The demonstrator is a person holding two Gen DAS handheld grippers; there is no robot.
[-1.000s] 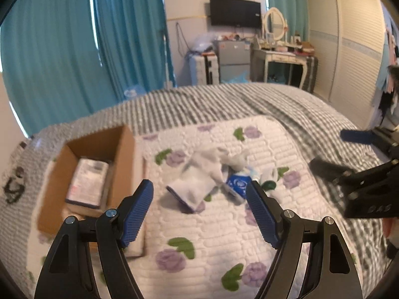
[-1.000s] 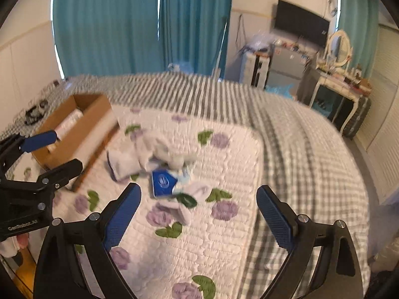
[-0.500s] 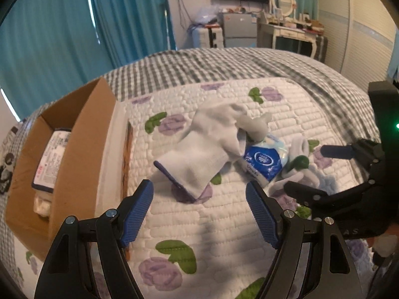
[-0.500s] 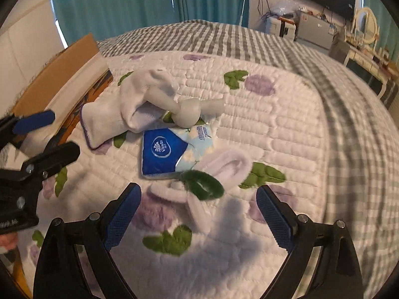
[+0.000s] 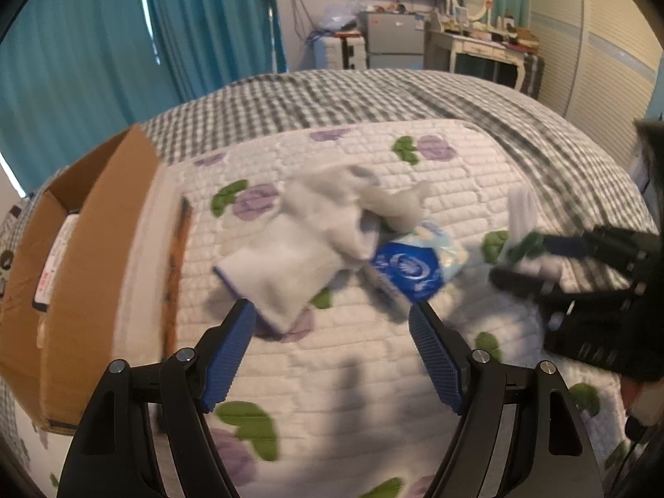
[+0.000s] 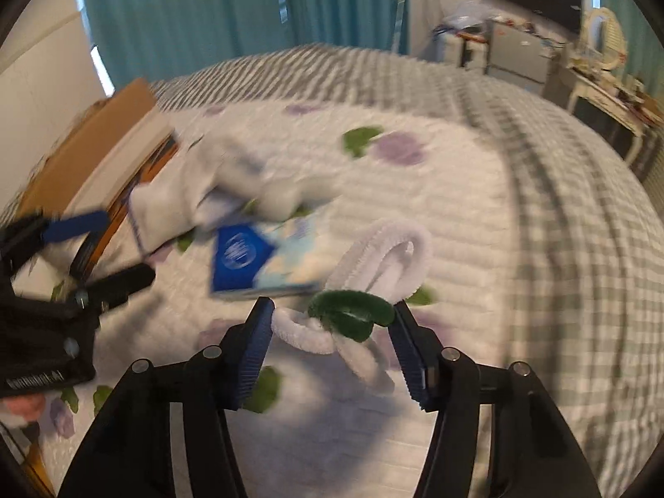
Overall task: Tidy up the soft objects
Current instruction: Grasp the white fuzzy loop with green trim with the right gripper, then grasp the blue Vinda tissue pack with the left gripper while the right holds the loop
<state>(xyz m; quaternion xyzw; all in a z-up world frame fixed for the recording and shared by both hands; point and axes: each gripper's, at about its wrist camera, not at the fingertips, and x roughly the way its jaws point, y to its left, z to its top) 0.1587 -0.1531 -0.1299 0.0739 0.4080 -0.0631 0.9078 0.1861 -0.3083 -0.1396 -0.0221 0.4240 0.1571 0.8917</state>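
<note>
The right tool (image 6: pixel 330 311), jaws just narrowing, not yet pinching, brackets limp, light fuzzy loops (image 6: pixel 352 315); the bunched middle should be gripped.

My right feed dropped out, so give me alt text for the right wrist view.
The right tongs have just been closing around a green fuzzy loop tangled with white fuzzy loops on a floral quilt. Beyond lie a blue tissue pack and white socks; the left tongs show at left.

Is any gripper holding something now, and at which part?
Left gripper: nothing, open above the white sock. Right gripper: jaws just closing around the green and white fuzzy loops; a firm hold cannot be told.
</note>
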